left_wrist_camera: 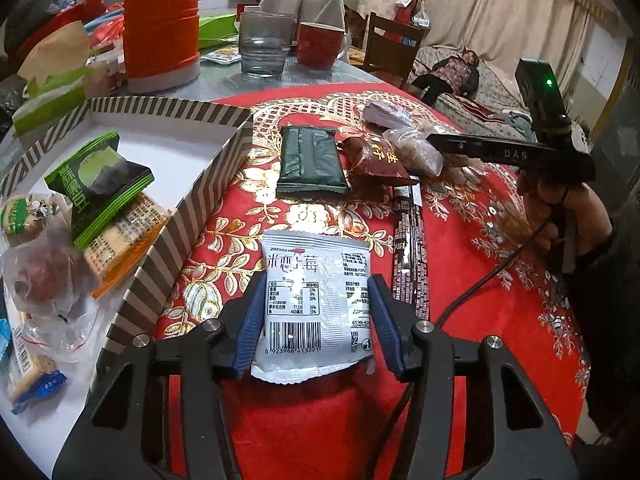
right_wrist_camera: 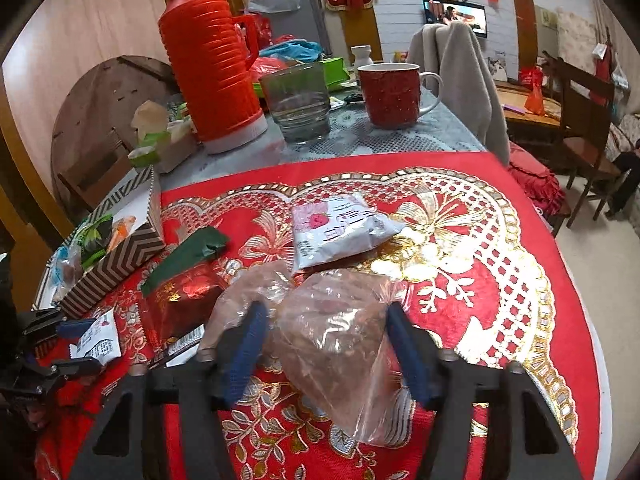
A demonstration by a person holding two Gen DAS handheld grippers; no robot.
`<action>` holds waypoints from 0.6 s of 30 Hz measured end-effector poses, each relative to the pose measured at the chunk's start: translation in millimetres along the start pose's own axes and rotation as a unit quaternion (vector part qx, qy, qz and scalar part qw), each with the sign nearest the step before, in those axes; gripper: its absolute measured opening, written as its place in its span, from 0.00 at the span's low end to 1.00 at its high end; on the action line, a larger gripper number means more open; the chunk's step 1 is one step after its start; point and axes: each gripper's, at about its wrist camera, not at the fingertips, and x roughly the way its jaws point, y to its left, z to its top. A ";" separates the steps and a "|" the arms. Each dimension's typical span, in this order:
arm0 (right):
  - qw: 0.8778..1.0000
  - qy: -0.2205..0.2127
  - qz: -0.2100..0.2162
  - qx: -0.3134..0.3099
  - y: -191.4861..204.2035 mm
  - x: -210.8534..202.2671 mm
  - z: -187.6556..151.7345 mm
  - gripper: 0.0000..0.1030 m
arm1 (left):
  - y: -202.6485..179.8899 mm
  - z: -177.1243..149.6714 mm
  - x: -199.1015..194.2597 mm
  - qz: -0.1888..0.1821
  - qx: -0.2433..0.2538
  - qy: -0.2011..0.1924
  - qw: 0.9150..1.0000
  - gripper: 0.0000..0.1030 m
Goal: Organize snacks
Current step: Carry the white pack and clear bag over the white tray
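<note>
the left gripper (left_wrist_camera: 318, 320) has its blue pads pressed on both long sides of a white snack packet (left_wrist_camera: 316, 300), so it is gripping that packet, barcode end toward the camera and its long axis running straight out along the fingers. the striped box (left_wrist_camera: 192, 200) lies directly to the left of the packet, close by, already holding several snacks, and this hand is much the nearer one to it. the coming move is likely a short sideways carry leftward over the box wall.

the right gripper (right_wrist_camera: 328, 344) stands wide, fingers either side of a clear plastic bag (right_wrist_camera: 340, 344) of brownish pieces; the pads do not seem to touch it, though the crinkled film makes that hard to judge. that bag sits well to the right of the box, with a red foil packet (right_wrist_camera: 180, 296) and a dark green packet (right_wrist_camera: 192, 256) between them.
</note>
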 end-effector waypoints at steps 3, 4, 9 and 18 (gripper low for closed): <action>1.000 -0.011 -0.008 -0.026 11.3 -4.4 -0.6 0.39 | 2.8 0.5 -1.2 0.006 -0.009 -0.004 1.000 0.49; 0.999 -0.018 -0.013 -0.035 15.3 -6.9 -1.0 0.37 | 5.0 0.4 -2.6 0.004 -0.015 -0.007 1.000 0.49; 0.996 -0.063 -0.019 -0.063 27.2 -21.9 -3.8 0.32 | 8.8 -0.3 -8.1 -0.009 -0.024 -0.023 0.999 0.49; 0.991 -0.099 -0.034 -0.080 35.5 -34.5 -7.7 0.29 | 2.7 -1.1 -14.3 -0.013 -0.015 -0.038 0.999 0.49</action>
